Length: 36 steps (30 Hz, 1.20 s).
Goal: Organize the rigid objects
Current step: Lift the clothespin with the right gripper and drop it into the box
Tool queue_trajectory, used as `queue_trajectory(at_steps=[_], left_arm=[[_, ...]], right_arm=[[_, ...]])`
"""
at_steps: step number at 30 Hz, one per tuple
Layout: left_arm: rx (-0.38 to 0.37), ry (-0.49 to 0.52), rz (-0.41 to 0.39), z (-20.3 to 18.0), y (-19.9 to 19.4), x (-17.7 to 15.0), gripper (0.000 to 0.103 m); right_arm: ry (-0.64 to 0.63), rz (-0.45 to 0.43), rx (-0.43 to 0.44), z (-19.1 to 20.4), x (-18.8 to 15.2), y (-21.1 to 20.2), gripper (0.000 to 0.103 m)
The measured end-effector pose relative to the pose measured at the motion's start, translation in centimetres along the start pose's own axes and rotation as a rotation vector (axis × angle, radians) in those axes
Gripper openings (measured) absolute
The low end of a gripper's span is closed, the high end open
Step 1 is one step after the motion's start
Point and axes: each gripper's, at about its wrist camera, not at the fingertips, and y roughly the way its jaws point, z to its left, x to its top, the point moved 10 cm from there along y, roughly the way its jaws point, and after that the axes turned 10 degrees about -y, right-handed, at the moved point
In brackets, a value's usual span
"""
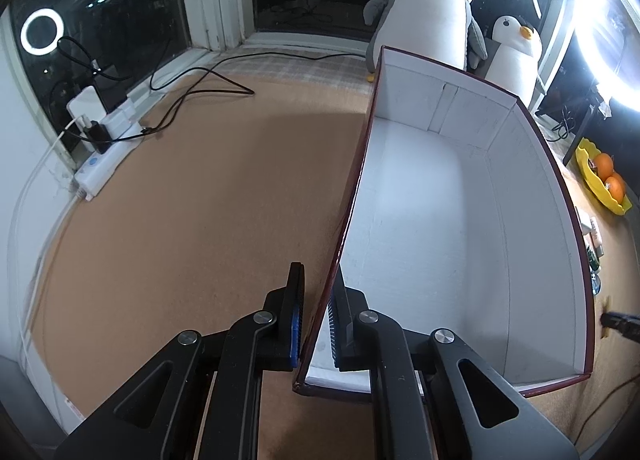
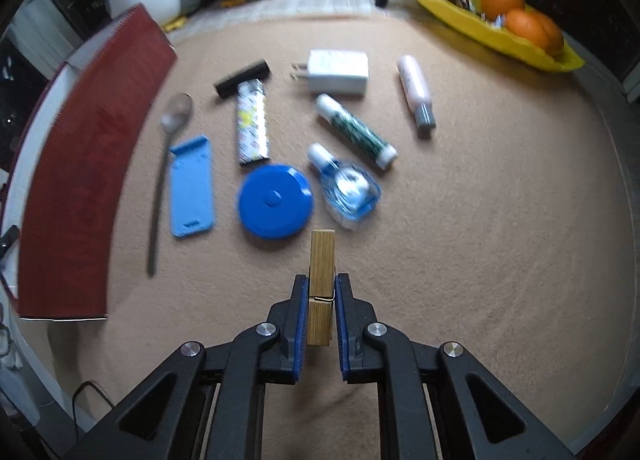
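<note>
My left gripper (image 1: 320,300) is shut on the left wall of a dark red box (image 1: 460,220) with a white inside that has nothing in it. My right gripper (image 2: 321,288) is shut on a wooden clothespin (image 2: 321,260), held a little above the tan mat. Beyond it on the mat lie a blue round tape measure (image 2: 274,201), a blue flat holder (image 2: 191,188), a spoon (image 2: 168,164), a patterned lighter (image 2: 252,122), a black bar (image 2: 242,79), a white charger plug (image 2: 338,71), a green-patterned tube (image 2: 356,131), a clear blue bottle (image 2: 348,186) and a pink bottle (image 2: 416,90). The box (image 2: 80,172) stands at the left.
A yellow bowl (image 2: 452,16) with oranges (image 2: 520,18) sits at the far right. Two plush penguins (image 1: 436,8) stand behind the box by the window. A power strip (image 1: 100,164) with black cables (image 1: 192,88) lies at the far left. A bright ring light (image 1: 616,44) glares at the right.
</note>
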Motion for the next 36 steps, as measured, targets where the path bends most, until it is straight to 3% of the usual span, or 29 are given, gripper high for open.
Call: queue_trajectory(at_steps=[5,12,20,30,36], left_arm=[[0.003,-0.004,0.005,0.0,0.0,0.0,0.009],[0.009,-0.018,0.005,0.0,-0.1,-0.1,0.009],[0.029,-0.019,-0.005,-0.2,-0.3,-0.3,0.01],[0.042,-0.024,-0.008,-0.1,-0.3,-0.3,0.01],[0.044,-0.021,-0.006,-0.1,-0.3,-0.3,0.01]], right_arm=[[-0.097,-0.141,0.004,3.1,2.2,-5.0,0.012],[-0.258,-0.293,0.121,12.7,7.4,-9.2,0.012],[-0.422,-0.318,0.209,21.0,8.4,-9.2,0.012],[-0.509,-0.304,0.245,24.3,8.5,-8.0,0.012],[-0.485,-0.335,0.258,23.8,8.5,-8.7,0.034]])
